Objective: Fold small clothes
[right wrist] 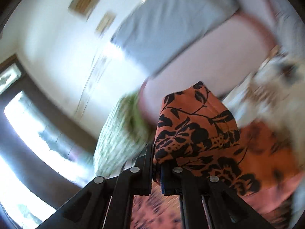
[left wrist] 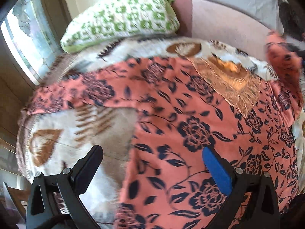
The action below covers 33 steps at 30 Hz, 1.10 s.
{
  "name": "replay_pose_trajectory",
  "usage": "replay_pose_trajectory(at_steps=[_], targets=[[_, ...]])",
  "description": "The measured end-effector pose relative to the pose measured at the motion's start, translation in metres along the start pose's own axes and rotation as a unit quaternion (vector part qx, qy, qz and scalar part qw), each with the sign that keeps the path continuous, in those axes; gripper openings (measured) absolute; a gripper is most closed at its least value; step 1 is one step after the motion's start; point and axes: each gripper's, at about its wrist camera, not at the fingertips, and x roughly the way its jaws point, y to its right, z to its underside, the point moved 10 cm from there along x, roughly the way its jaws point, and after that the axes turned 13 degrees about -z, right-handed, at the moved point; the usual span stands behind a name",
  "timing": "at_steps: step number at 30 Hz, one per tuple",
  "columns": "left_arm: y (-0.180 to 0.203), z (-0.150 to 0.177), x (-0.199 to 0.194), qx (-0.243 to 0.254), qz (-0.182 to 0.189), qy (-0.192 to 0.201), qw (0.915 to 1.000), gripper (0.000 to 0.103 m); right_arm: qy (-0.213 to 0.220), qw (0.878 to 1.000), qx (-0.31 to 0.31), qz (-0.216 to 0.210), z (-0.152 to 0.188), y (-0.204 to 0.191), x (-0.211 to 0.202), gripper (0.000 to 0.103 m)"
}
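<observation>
Below the left gripper (left wrist: 152, 164), whose jaws are spread wide and empty, the floral garment (left wrist: 190, 126) is seen lying mostly flat on a patterned blanket (left wrist: 57, 133), one sleeve stretched toward a green pillow (left wrist: 122, 17). From the right wrist, the right gripper (right wrist: 156, 164) is seen clamped on a lifted corner of the garment. Folding is judged barely begun; every fold remains.

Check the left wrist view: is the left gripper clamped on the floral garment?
No, the left gripper stands wide open above the floral garment.
</observation>
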Motion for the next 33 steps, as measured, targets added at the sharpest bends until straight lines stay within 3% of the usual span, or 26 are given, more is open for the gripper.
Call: replay_pose_trajectory(at_steps=[3, 5, 6, 7, 10, 13, 16, 21, 24, 27, 31, 33], targets=[[-0.016, 0.000, -0.005, -0.011, -0.009, 0.001, 0.9999, 0.103, -0.082, 0.996, 0.012, -0.031, 0.068, -0.015, 0.063, 0.012], [-0.026, 0.002, -0.002, -0.013, -0.014, -0.005, 0.9998, 0.103, -0.151, 0.986, 0.041, -0.052, 0.120, -0.014, 0.105, 0.033], [-0.032, 0.003, -0.001, -0.014, -0.018, -0.007, 0.9997, 0.103, -0.186, 0.979, 0.063, -0.059, 0.142, -0.013, 0.118, 0.075], [-0.035, 0.004, 0.000, -0.016, -0.020, -0.007, 0.9996, 0.103, -0.207, 0.973, 0.081, -0.064, 0.159, -0.010, 0.120, 0.092], [-0.046, 0.002, 0.001, -0.030, -0.017, -0.007, 0.9994, 0.103, -0.227, 0.959, 0.126, -0.116, 0.180, -0.019, 0.110, 0.092], [-0.046, -0.005, 0.004, -0.046, -0.003, -0.006, 0.9989, 0.103, -0.196, 0.971, 0.094, -0.103, 0.155, -0.019, 0.080, 0.092], [-0.028, -0.017, 0.009, -0.047, 0.017, -0.003, 0.9988, 0.103, -0.142, 0.980, 0.113, -0.080, 0.123, -0.006, 0.039, 0.092], [0.036, -0.036, 0.012, -0.018, 0.047, 0.007, 0.9987, 0.103, -0.077, 0.978, 0.192, -0.029, 0.097, 0.066, -0.020, 0.088], [0.082, -0.052, 0.016, 0.013, 0.029, 0.021, 0.9993, 0.103, -0.058, 0.961, 0.270, -0.030, 0.096, 0.111, -0.033, 0.087], [0.120, -0.067, 0.029, 0.034, -0.018, 0.031, 0.9988, 0.103, -0.060, 0.952, 0.300, -0.022, 0.097, 0.136, -0.030, 0.087], [0.152, -0.072, 0.056, 0.035, -0.043, 0.011, 0.9984, 0.103, -0.069, 0.954, 0.290, -0.031, 0.083, 0.138, -0.030, 0.087], [0.156, -0.073, 0.070, 0.050, -0.084, 0.010, 0.9952, 0.103, -0.083, 0.957, 0.277, -0.027, 0.082, 0.137, -0.023, 0.087]])
